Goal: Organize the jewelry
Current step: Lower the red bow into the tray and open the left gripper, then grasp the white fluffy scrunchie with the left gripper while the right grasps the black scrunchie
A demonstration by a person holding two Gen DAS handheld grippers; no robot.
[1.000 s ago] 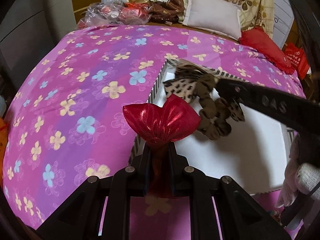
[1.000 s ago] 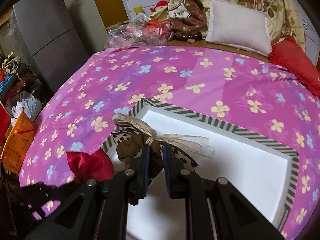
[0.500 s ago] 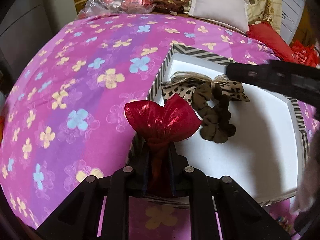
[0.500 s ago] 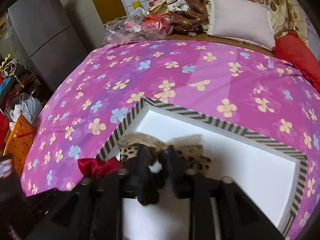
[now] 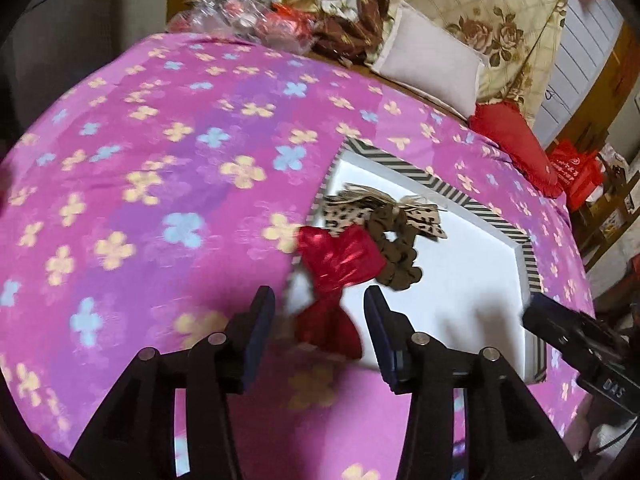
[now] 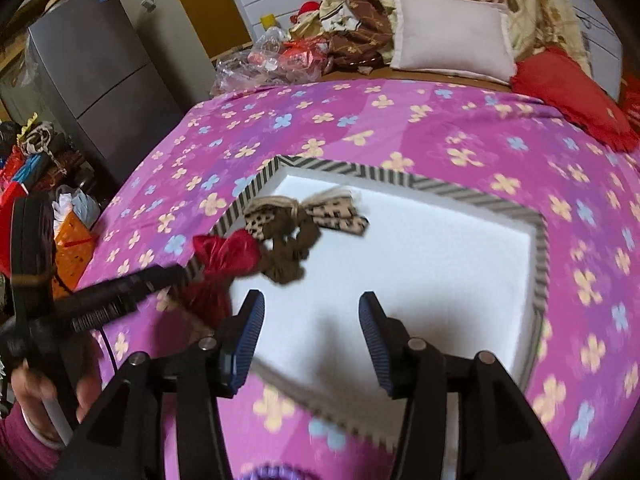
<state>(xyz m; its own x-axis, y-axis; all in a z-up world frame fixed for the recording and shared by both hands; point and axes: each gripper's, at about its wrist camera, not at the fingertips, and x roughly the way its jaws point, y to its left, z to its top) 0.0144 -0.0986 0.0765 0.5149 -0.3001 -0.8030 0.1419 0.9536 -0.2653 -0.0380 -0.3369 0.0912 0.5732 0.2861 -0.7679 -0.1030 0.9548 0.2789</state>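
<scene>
A shiny red bow (image 5: pixel 338 276) lies over the left rim of the white tray with a striped border (image 5: pixel 440 196), free of my left gripper (image 5: pixel 319 334), whose jaws are opening with the bow's lower half between them but untouched. A leopard-print bow on a brown scrunchie (image 5: pixel 394 236) rests in the tray's far left corner. In the right wrist view the red bow (image 6: pixel 224 264) and the leopard scrunchie (image 6: pixel 292 236) lie ahead of my right gripper (image 6: pixel 310 334), whose jaws are opening over bare tray (image 6: pixel 440 280) with nothing between them.
A pink flowered bedspread (image 6: pixel 360 120) covers the bed. A white pillow (image 6: pixel 452 36), a red cushion (image 6: pixel 572 96) and a pile of bags (image 6: pixel 272 60) lie at the far end. A grey fridge (image 6: pixel 100 80) and an orange basket (image 6: pixel 68 240) stand to the left.
Both grippers let go and pulled back. The left one released the red bow at the tray's rim. The right one released the leopard scrunchie, which now lies in the tray.
</scene>
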